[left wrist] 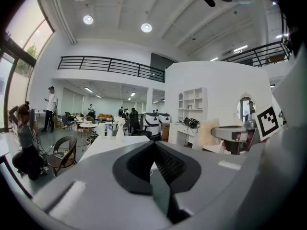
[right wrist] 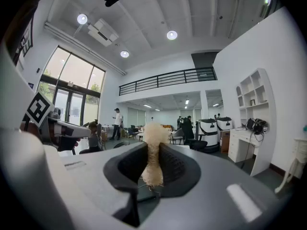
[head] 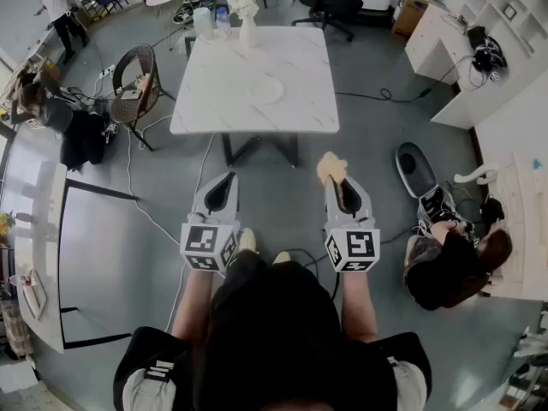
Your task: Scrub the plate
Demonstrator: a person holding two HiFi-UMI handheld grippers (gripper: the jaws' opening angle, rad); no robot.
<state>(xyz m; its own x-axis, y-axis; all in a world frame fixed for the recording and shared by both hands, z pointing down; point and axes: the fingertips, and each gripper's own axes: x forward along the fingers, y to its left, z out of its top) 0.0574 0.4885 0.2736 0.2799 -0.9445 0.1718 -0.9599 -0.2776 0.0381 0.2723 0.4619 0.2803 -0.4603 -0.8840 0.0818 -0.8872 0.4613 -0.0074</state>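
A white plate (head: 266,90) lies on the white marble table (head: 214,101) ahead of me. Both grippers are held level in front of my body, well short of the table. My left gripper (head: 224,184) is shut with nothing between its pads (left wrist: 160,164). My right gripper (head: 335,181) is shut on a tan fibrous scrubber (head: 330,168), which pokes out beyond the jaw tips and shows as a pale tuft (right wrist: 152,152) in the right gripper view. The table edge (left wrist: 108,145) is visible past the left jaws.
A white vase with flowers (head: 245,15) and clear cups (head: 204,20) stand at the table's far edge. A wicker chair (head: 137,80) is left of the table. A person (head: 449,259) crouches on the floor at my right. White desks and shelves (head: 467,50) line the right.
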